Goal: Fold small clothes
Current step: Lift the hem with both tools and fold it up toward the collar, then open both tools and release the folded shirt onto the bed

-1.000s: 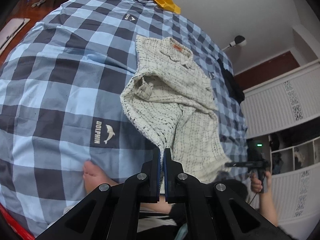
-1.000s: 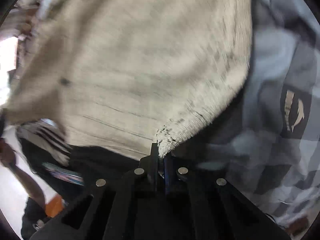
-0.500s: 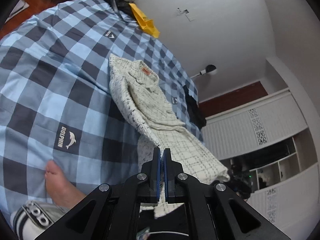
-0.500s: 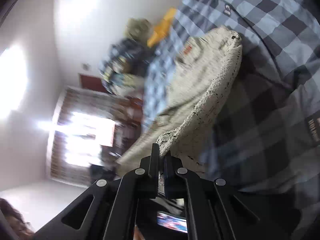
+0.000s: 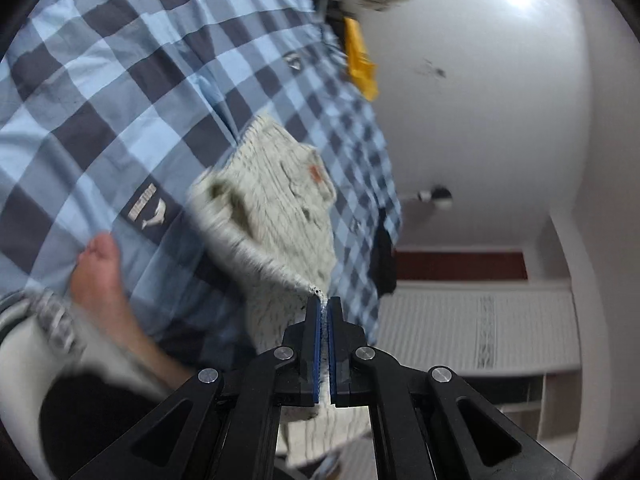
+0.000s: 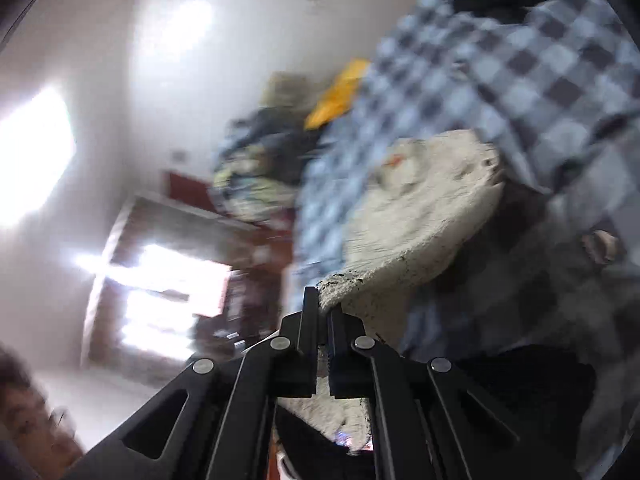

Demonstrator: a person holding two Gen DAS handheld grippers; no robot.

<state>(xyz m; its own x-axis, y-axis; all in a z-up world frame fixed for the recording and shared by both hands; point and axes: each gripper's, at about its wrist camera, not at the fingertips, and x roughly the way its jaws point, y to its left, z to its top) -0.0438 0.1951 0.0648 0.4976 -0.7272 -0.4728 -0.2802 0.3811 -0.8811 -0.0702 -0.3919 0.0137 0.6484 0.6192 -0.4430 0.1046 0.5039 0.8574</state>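
Note:
A small cream checked shirt (image 5: 276, 196) with an orange neck label lies partly on the blue checked bedspread (image 5: 104, 92). My left gripper (image 5: 323, 304) is shut on one bottom corner of the shirt and holds it lifted off the bed. My right gripper (image 6: 323, 304) is shut on the other bottom corner of the shirt (image 6: 420, 216), also lifted. The collar end rests on the bed. Both views are blurred by motion.
A bare foot (image 5: 98, 272) rests on the bedspread left of the shirt. A yellow item (image 5: 360, 60) and a clothes pile (image 6: 256, 168) lie at the far end of the bed. A dark garment (image 5: 382, 264) hangs at the bed's right edge.
Both grippers have swung upward and tilted, carrying the shirt's bottom hem off the bed. The shirt's lower half now hangs raised between them.

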